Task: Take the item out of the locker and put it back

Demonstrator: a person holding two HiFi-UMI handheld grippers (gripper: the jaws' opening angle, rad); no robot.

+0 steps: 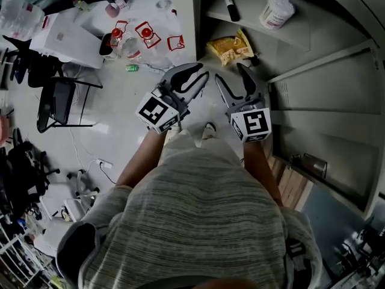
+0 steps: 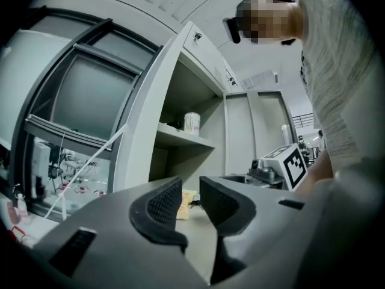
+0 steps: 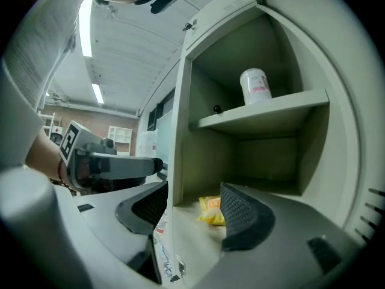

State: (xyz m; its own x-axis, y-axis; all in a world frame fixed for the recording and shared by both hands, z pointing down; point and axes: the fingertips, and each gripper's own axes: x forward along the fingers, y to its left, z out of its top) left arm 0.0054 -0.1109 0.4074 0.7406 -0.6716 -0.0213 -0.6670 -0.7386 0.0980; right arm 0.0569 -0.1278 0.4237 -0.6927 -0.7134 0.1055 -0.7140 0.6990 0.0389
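Note:
The open locker (image 1: 283, 36) stands ahead. On its lower floor lies a yellow snack bag (image 1: 228, 48), which also shows as the bag (image 2: 185, 197) past the left jaws and as the bag (image 3: 210, 209) between the right jaws, farther in. My right gripper (image 1: 230, 74) is just outside the locker mouth. This gripper (image 3: 192, 203) is open wide with empty jaws, which straddle the locker's front wall edge (image 3: 178, 161). My left gripper (image 1: 195, 76) hovers beside it to the left. That gripper (image 2: 191, 200) has a narrow gap between its pads and nothing in them.
On the upper shelf are a white canister (image 1: 277, 11) and a black marker (image 1: 230, 3). The locker door (image 1: 325, 131) hangs open on the right. To the left are a desk with bottles (image 1: 129, 41), a black chair (image 1: 57, 101) and floor cables (image 1: 102, 164).

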